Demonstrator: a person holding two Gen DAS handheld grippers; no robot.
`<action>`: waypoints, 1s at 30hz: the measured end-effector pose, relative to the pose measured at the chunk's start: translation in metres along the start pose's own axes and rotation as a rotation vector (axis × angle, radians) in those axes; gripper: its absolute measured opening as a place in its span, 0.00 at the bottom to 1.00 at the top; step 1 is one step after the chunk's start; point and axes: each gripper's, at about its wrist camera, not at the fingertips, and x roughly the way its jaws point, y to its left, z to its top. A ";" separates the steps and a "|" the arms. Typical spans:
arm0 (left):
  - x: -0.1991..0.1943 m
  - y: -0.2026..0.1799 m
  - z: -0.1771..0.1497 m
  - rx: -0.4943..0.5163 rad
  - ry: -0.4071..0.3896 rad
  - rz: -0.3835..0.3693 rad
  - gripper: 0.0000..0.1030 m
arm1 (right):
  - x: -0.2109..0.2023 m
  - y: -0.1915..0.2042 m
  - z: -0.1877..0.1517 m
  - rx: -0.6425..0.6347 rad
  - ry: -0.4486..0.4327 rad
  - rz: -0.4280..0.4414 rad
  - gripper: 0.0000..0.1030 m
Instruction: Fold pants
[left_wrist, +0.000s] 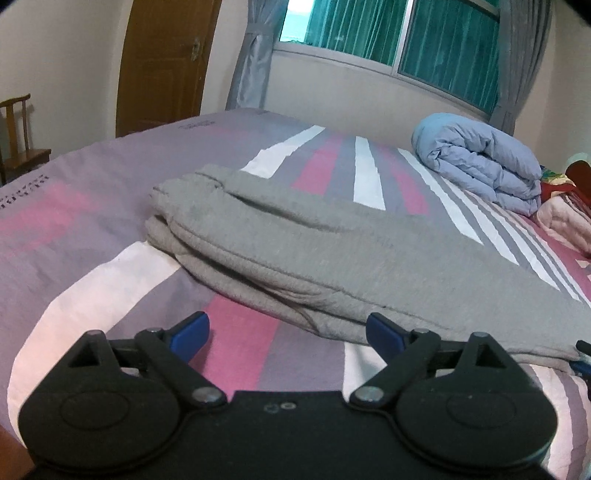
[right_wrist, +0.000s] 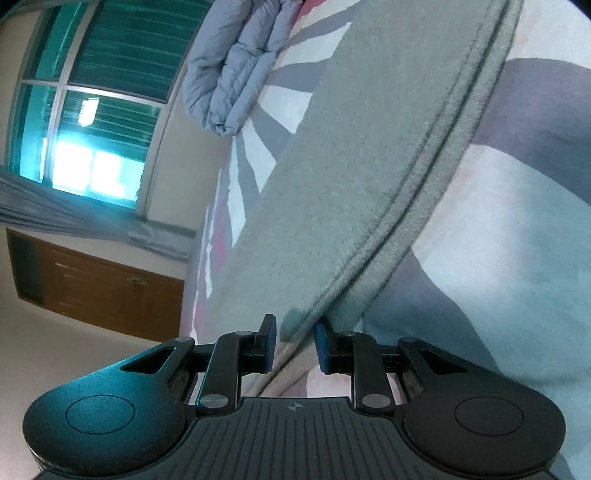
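Grey pants (left_wrist: 295, 251) lie folded in layers on the striped bed sheet (left_wrist: 92, 206). My left gripper (left_wrist: 288, 332) is open and empty, just in front of the near edge of the pants. In the rolled right wrist view the pants (right_wrist: 369, 166) fill the middle, with a stitched hem running diagonally. My right gripper (right_wrist: 293, 347) is partly open, its blue pads (right_wrist: 271, 341) either side of the pants' edge without pinching it. A bit of the right gripper shows at the far right of the left wrist view (left_wrist: 583, 354).
A rolled light-blue duvet (left_wrist: 480, 162) lies at the far right of the bed, also in the right wrist view (right_wrist: 236, 62). Pink bedding (left_wrist: 565, 218) sits beside it. A wooden door (left_wrist: 166, 62), a chair (left_wrist: 18, 144) and a curtained window (left_wrist: 406, 33) stand behind.
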 end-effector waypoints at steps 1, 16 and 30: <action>0.001 0.001 0.000 -0.008 0.006 -0.003 0.83 | 0.003 0.002 -0.001 -0.010 0.003 -0.001 0.19; 0.000 0.006 -0.002 -0.007 0.017 0.012 0.84 | 0.002 -0.011 -0.013 -0.028 0.022 -0.020 0.04; 0.019 -0.033 0.028 0.083 -0.089 0.013 0.88 | -0.102 -0.043 0.083 -0.048 -0.219 -0.042 0.19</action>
